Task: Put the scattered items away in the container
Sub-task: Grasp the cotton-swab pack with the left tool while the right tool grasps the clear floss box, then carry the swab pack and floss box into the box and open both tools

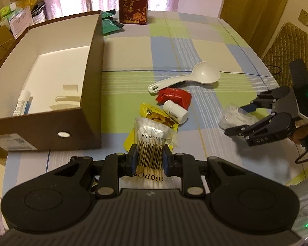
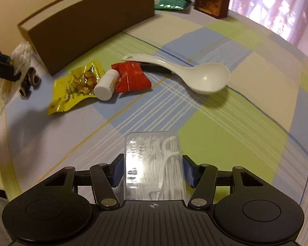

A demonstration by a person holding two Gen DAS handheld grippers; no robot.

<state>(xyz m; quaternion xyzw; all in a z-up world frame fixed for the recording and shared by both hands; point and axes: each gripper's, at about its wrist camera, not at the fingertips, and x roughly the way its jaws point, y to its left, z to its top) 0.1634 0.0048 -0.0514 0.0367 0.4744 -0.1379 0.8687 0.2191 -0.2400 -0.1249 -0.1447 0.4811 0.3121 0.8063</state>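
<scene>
**Both grippers loaded above the checked surface**

A bag of cotton swabs (image 1: 152, 143) is being gripped by the left gripper (image 1: 149, 157), its blue-padded fingers (image 1: 133, 160) closed on the barcoded middle of the bag, which is being held up in front of the camera. A clear pack of dental floss picks (image 2: 154, 164) is being clamped by the right gripper (image 2: 153, 170), one blue pad pressed against each side of the pack, and it is being carried above the checked surface (image 2: 236, 135).

Just beyond the swab bag, a yellow snack packet (image 1: 154, 117) is lying flat on the surface, with a small white pill bottle (image 1: 175, 111) resting on its side against it. A red wrapped packet (image 1: 174, 97) is lying touching the bottle, and a white plastic rice spoon (image 1: 186, 78) is resting behind it, its handle passing over the packet's far edge.

To the left, the brown cardboard box (image 1: 92, 94) is standing open, with a white tube (image 1: 22, 102) lying inside against its left wall.

At the far end of the surface, green sachets (image 1: 109, 23) are lying just beside the box's far corner, and a red gift box with gold lettering (image 1: 133, 4) is standing upright near them.
</scene>
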